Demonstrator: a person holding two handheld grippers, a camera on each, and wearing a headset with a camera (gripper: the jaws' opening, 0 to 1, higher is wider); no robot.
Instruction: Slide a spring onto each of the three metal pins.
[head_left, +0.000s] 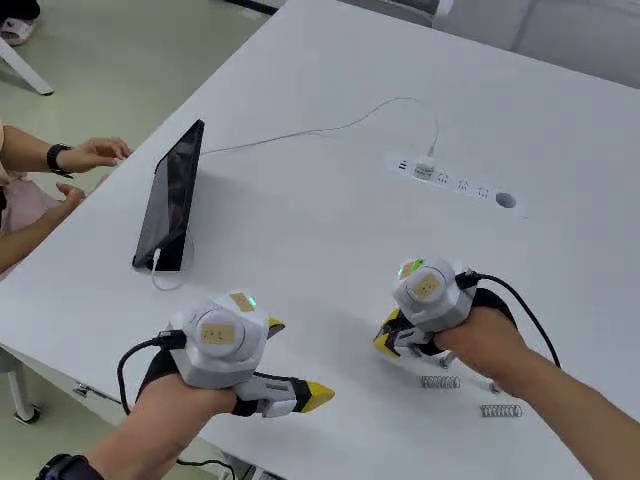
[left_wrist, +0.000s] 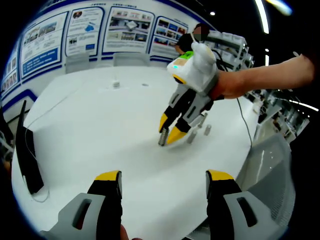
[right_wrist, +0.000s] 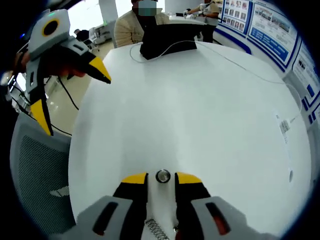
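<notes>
Gripping one pin (right_wrist: 163, 176), right claw (right_wrist: 162, 181) sits beside two springs (head_left: 440, 382) (head_left: 500, 410).

Pinched in the right gripper's (head_left: 388, 338) jaw tips: short metal pin (right_wrist: 162, 176), shiny round end facing out, third spring (right_wrist: 156, 229) coiled right behind it. Lying flat just beside that gripper: closer spring (head_left: 440, 382) and outer spring (head_left: 500, 410), small silver coils, roughly parallel, not touching.
</notes>
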